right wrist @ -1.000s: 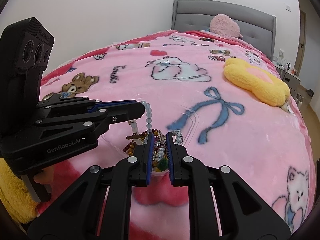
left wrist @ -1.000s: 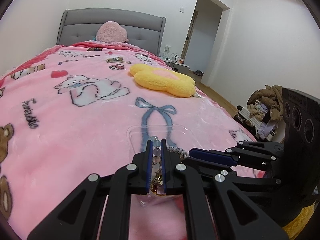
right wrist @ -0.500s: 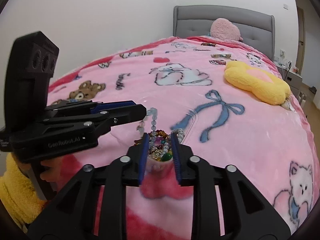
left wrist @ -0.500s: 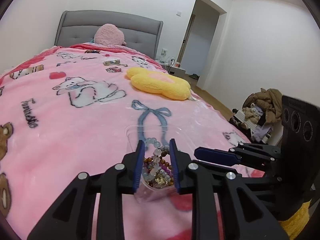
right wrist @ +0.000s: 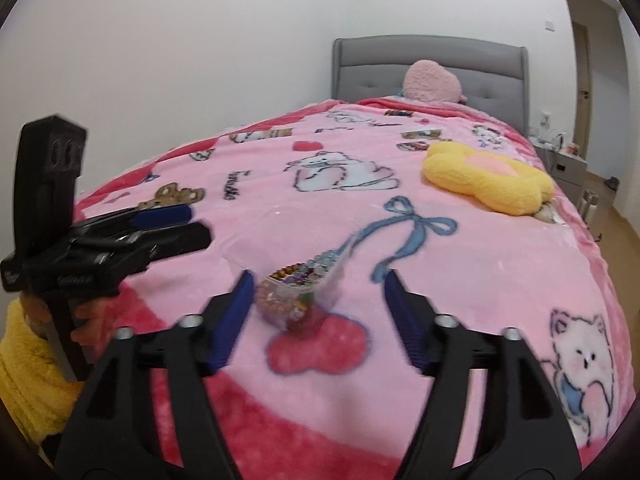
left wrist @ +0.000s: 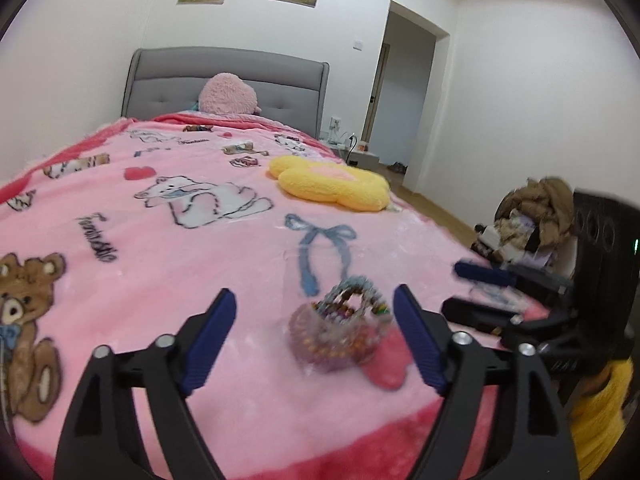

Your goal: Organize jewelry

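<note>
The small clear plastic cup of mixed beaded jewelry (left wrist: 340, 334) stands upright on the pink cartoon-print fleece blanket (left wrist: 168, 248), a loop of pale beads arching over its rim. Both sets of jaws have just been opening. The left gripper (left wrist: 314, 340) and right gripper (right wrist: 318, 316) stand wide, each framing the cup without contact. It lies directly ahead of both, about equally near, the 2 approaching from opposite sides.
</note>
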The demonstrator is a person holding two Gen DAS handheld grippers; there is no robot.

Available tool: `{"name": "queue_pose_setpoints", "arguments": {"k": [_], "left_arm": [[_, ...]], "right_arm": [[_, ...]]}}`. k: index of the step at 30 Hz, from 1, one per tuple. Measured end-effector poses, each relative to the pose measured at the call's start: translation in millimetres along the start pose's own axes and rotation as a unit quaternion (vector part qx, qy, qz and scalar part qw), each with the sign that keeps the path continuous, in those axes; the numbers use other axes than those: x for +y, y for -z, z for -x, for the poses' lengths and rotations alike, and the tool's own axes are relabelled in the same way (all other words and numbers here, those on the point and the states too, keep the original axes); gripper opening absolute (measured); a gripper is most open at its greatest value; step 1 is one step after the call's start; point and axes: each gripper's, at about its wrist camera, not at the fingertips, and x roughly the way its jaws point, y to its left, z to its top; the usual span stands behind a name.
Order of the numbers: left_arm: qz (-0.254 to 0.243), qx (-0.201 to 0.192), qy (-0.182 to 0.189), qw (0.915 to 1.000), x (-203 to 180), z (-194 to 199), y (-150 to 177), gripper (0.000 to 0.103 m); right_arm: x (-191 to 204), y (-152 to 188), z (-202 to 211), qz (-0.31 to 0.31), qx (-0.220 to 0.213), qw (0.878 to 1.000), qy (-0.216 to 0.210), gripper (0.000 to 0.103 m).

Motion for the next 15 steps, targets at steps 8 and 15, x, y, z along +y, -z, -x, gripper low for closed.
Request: {"name": "queue_pose_setpoints", "arguments": {"k": [8, 15], "left_arm": [[-0.013, -0.004, -0.008, 0.9999, -1, 2, 17, 0.098], [-0.029, -0.004, -0.015, 0.9995, -2, 0, 24, 0.098]], "right_arm": [[-5, 9, 6, 0.01, -0.017, 1.0, -0.01, 0.095], [-9, 18, 4, 0.019, -0.007, 1.0, -0.021, 0.095]]}}
